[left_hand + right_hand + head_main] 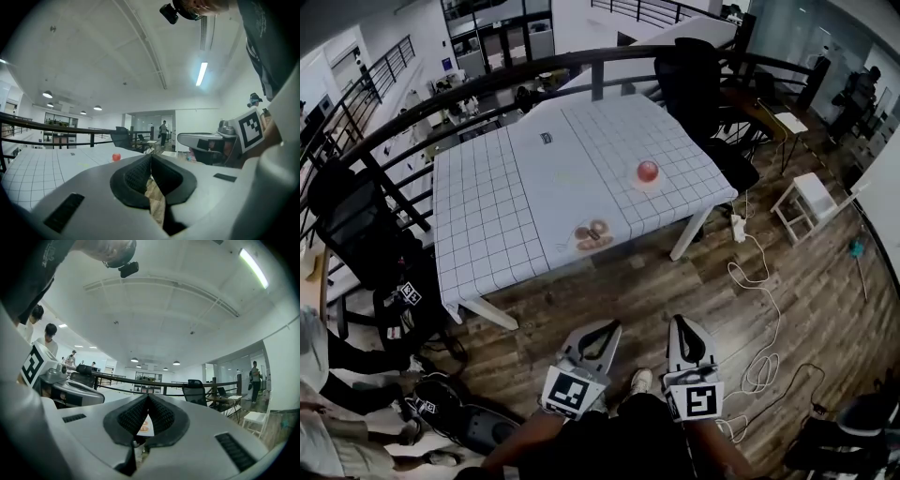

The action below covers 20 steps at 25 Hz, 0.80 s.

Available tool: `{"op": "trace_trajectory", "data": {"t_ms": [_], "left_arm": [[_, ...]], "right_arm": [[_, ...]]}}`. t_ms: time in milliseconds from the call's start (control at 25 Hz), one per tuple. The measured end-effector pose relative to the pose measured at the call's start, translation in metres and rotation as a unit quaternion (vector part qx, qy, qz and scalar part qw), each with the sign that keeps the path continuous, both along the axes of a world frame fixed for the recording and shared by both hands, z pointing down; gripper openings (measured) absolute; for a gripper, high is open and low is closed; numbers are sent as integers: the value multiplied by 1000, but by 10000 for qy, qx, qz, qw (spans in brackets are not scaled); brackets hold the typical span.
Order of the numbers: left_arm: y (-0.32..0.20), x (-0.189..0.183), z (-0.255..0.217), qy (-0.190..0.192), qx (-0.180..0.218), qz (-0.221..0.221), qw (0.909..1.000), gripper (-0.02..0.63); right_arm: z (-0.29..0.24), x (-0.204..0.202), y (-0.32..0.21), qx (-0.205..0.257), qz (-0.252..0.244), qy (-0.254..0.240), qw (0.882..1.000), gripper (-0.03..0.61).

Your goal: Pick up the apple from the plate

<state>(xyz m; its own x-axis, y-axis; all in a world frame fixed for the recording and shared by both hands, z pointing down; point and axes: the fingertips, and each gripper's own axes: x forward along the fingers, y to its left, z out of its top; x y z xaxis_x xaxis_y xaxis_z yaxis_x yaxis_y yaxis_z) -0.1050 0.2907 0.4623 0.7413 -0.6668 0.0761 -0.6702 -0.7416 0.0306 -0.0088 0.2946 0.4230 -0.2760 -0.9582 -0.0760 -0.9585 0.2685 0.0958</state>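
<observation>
The person is standing on the dark wooden plank floor (675,281), well back from the table draped in a white grid-patterned cloth (487,216). Both tongs are being held out level, side by side and a little apart.

The grey left gripper with its black-and-white marker cube (602,330) is keeping its black ribbed pads pressed tip to tip, clenched on nothing. In the left gripper view only floor is showing through the slit below the tips.

The matching grey right gripper (680,325) is clenched the same way, its pads meeting at the tips with nothing grasped between them.

The small round red apple (648,171) is sitting on a small pale round plate (645,185) on the right half of the table, near its right edge and well away from both grippers. In the left gripper view it is showing as a red dot (116,157) on the tabletop, just left of the jaw tips.

Two brown ring-shaped pastries (594,232) are lying near the table's front edge, left of the apple. A black office chair (694,80) is standing at the far right corner, and a white cable (755,309) is trailing across the floor on the right.
</observation>
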Motion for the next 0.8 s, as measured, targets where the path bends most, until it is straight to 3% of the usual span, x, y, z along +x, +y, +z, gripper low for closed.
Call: {"op": "trace_trajectory", "data": {"t_ms": [200, 400, 800], "left_arm": [[-20, 6, 0, -84, 49, -24, 10000, 23], [-50, 20, 3, -124, -43, -155, 9998, 22], [-128, 70, 5, -244, -20, -396, 9989, 23]], "right_arm": [[5, 2, -18, -16, -154, 133, 9998, 23], [5, 11, -49, -13, -306, -87, 9995, 23], [1, 58, -130, 33, -529, -168, 9985, 23]]}}
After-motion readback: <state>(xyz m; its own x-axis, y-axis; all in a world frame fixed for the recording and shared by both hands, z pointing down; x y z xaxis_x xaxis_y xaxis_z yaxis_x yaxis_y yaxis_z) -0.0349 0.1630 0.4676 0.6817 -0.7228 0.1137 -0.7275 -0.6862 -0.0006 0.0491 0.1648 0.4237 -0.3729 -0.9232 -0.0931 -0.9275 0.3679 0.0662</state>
